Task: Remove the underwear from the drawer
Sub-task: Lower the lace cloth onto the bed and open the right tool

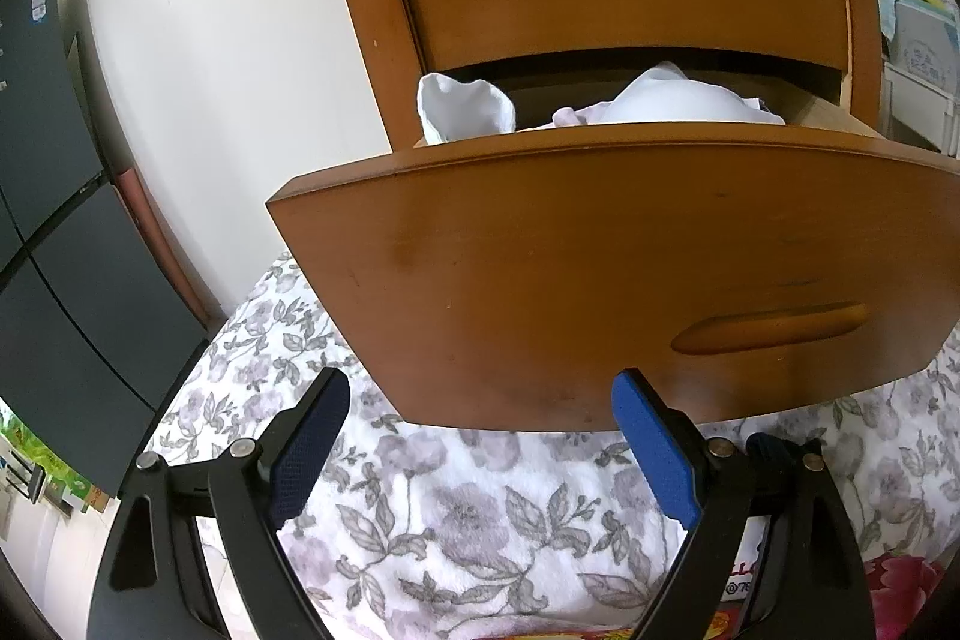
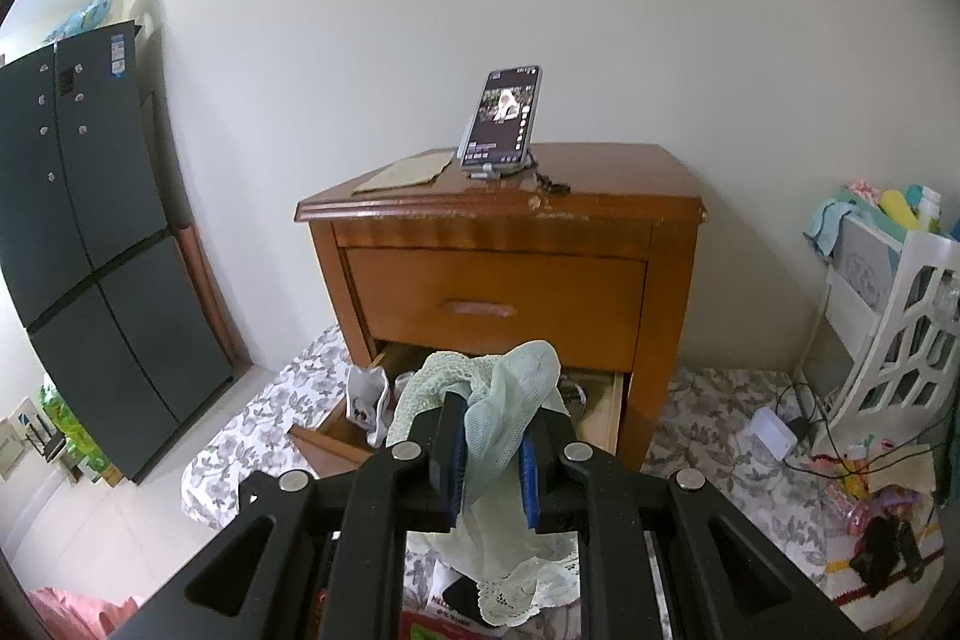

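Left wrist view: we see the left gripper point(image 1: 480, 436) with its blue-padded jaws spread wide and nothing between them, below the curved front of the pulled-out lower wooden drawer point(image 1: 600, 280). White folded garments point(image 1: 660, 100) rise above the drawer's rim; the floral grey-and-white blanket point(image 1: 450, 520) lies beneath. This view does not show the cabinet's top.

Right wrist view: we see the right gripper point(image 2: 492, 466) clamped on a pale green mesh-and-lace piece of underwear point(image 2: 510, 400), which is lifted clear of the drawer and drapes below the jaws. Only here do we see the brown wooden bedside cabinet point(image 2: 666, 280) whole, a smartphone on a stand point(image 2: 501, 118) on its top, and the dark four-door refrigerator point(image 2: 90, 250) at left.
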`<state>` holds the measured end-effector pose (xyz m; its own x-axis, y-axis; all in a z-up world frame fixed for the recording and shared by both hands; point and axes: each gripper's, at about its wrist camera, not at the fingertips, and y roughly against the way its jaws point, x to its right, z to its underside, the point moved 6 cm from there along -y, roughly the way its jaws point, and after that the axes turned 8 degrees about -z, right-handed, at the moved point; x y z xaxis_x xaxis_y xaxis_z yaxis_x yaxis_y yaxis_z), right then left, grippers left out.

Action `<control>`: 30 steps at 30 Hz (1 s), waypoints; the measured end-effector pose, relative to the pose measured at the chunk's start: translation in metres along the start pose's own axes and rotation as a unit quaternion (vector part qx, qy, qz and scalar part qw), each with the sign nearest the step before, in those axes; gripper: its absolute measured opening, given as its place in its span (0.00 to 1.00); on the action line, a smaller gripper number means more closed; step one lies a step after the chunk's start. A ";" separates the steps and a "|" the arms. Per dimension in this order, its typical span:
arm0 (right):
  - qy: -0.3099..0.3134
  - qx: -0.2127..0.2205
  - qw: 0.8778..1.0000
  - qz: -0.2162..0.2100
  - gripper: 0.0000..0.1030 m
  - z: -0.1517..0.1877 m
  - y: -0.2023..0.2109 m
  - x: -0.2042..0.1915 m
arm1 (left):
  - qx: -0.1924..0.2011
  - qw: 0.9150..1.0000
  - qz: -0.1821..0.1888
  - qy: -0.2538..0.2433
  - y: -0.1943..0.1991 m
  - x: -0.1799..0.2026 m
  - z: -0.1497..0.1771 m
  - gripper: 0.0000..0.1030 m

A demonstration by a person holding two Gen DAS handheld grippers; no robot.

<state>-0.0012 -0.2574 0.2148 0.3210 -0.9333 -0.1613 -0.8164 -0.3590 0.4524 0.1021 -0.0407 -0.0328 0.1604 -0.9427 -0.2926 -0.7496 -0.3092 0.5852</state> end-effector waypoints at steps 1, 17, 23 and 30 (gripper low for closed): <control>0.001 -0.004 1.000 -0.001 0.15 0.003 -0.002 0.000 | 0.000 1.000 0.000 0.000 0.000 0.000 0.000 0.87; -0.028 -0.150 0.988 -0.038 0.18 0.095 -0.099 -0.004 | 0.006 1.000 0.013 0.018 0.002 -0.006 -0.001 0.87; -0.040 -0.211 0.976 -0.042 0.18 0.134 -0.142 -0.001 | 0.013 0.999 0.022 0.025 0.004 -0.008 -0.001 0.87; -0.066 -0.271 0.960 -0.035 0.18 0.181 -0.186 0.006 | 0.017 0.998 0.039 0.036 0.006 -0.010 -0.002 0.87</control>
<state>0.0658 -0.1989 -0.0285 0.2734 -0.9136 -0.3011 -0.4139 -0.3943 0.8205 0.0971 -0.0332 -0.0246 0.1457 -0.9704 -0.1925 -0.7831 -0.2321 0.5770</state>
